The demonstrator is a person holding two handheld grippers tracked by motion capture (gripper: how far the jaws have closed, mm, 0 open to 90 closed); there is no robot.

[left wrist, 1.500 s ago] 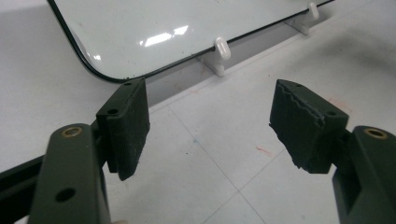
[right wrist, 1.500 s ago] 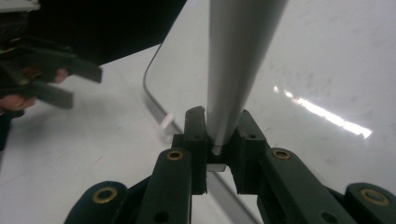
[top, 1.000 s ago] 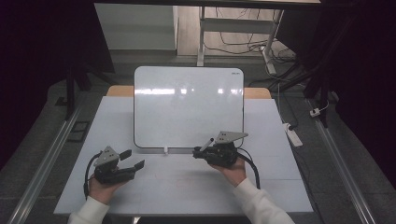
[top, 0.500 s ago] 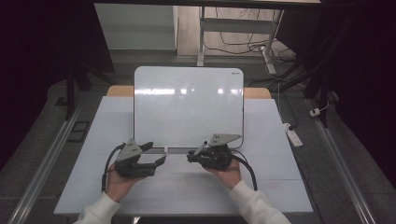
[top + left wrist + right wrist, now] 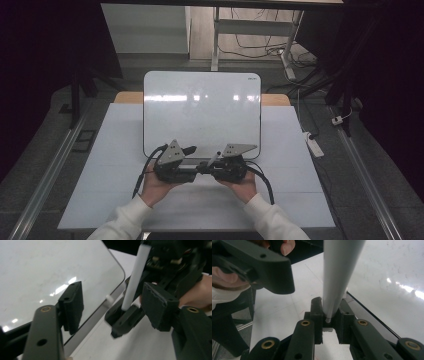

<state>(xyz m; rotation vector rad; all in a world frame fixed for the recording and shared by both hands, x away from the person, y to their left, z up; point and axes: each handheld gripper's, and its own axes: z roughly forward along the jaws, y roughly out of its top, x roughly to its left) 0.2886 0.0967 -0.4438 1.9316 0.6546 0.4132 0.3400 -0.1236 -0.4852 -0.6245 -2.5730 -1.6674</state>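
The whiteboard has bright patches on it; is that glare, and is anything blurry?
Yes: in the high view a band of light reflections crosses the whiteboard, with dark surroundings. In the left gripper view its glare spots streak and the white stick looks soft. In the right gripper view that close stick is out of focus.

A lab-style recording station, dim around the edges.

A pale worktop (image 5: 295, 200) stands on a grey floor, flanked by metal rails (image 5: 45, 182), with a blank whiteboard (image 5: 201, 112) lying on it. Loose cables (image 5: 250, 47) trail across the floor behind, past the white legs of another table (image 5: 216, 37), and a white power strip (image 5: 313, 144) lies just beside the worktop's right edge. The surroundings fall into darkness on both sides.
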